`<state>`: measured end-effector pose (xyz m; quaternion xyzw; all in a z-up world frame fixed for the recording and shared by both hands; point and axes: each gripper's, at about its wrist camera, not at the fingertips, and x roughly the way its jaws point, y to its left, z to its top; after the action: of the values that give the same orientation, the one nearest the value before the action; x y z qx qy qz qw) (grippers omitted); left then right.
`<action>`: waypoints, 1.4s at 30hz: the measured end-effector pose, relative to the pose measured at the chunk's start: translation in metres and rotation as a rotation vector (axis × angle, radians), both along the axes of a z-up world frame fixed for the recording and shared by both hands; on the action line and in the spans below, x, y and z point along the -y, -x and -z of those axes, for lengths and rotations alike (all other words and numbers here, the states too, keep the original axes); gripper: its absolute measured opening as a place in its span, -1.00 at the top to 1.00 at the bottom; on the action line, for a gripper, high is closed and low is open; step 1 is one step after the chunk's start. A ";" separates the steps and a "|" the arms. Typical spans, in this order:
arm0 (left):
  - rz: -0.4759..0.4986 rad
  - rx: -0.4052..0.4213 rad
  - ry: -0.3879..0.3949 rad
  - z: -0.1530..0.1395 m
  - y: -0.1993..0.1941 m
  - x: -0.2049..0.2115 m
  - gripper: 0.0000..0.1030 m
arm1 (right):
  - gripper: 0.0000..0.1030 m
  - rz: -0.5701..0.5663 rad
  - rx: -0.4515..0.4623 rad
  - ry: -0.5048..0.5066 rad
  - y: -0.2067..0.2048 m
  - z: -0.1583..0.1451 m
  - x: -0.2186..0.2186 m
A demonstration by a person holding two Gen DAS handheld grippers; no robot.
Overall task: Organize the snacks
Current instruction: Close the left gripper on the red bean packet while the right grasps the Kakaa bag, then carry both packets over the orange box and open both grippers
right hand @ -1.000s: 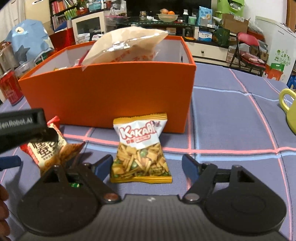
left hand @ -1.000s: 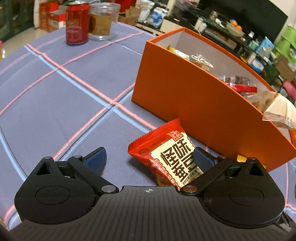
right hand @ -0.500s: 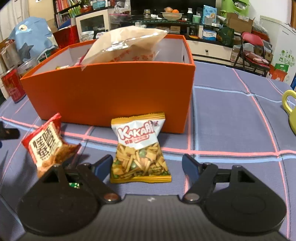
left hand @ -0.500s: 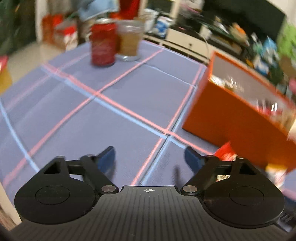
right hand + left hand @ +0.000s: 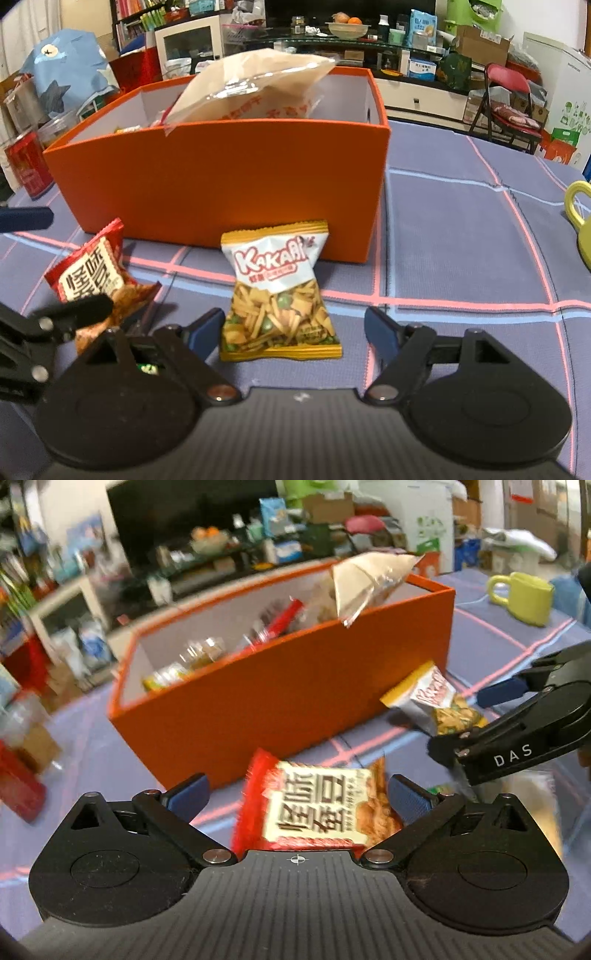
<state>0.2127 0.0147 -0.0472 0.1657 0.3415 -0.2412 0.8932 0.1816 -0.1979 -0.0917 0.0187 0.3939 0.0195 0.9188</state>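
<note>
My left gripper (image 5: 297,794) swings back around and its jaws have just been opening wider, so the red bean packet (image 5: 317,808) now sits between them, loose on the cloth just near of the orange box (image 5: 295,686). My right gripper (image 5: 295,328) stays spread around the KaKa packet (image 5: 279,295) (nothing pinched). Both still need boxing.

Both tools share one build: the left gripper (image 5: 297,794) and the right gripper (image 5: 294,326) have matte black ribbed housings, round hinge discs, silver pivot screws and blue-padded fingers (image 5: 188,794). From the left wrist camera, the right gripper's side arm carries white letters "DAS".
</note>
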 end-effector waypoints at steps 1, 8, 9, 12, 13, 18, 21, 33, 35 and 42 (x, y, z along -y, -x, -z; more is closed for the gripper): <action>-0.002 -0.027 0.035 0.002 -0.004 -0.002 -0.77 | -0.49 -0.002 -0.001 -0.001 0.000 0.000 0.001; 0.065 -0.125 0.096 0.017 -0.028 0.001 -0.77 | -0.51 -0.009 -0.003 0.014 -0.001 0.000 0.000; 0.066 -0.126 0.089 0.019 -0.028 0.004 -0.77 | -0.52 -0.011 -0.002 0.016 -0.001 0.000 0.000; 0.056 -0.119 0.081 0.024 -0.027 0.008 -0.76 | -0.53 -0.002 0.004 0.021 -0.002 0.001 -0.001; 0.055 -0.119 0.085 0.025 -0.026 0.008 -0.74 | -0.53 0.003 0.005 0.020 -0.003 0.001 0.000; 0.029 -0.111 0.052 0.027 -0.023 0.005 -0.34 | -0.53 0.011 0.013 0.023 -0.008 0.002 0.001; -0.003 -0.117 0.051 0.024 -0.025 -0.003 0.32 | -0.52 0.004 -0.001 0.041 -0.011 0.002 0.000; -0.094 -0.078 0.082 -0.005 -0.014 -0.022 0.86 | 0.10 0.019 -0.004 0.014 -0.003 -0.015 0.006; -0.119 -0.071 0.075 -0.007 -0.013 -0.021 0.87 | 0.10 0.015 -0.001 0.009 -0.003 -0.019 0.008; -0.240 -0.054 0.051 -0.016 -0.012 -0.024 0.91 | 0.21 -0.008 -0.035 -0.002 -0.002 -0.014 0.005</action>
<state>0.2244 0.0391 -0.0315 0.0942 0.3768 -0.1454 0.9100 0.1840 -0.2024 -0.0777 0.0184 0.4101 0.0230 0.9115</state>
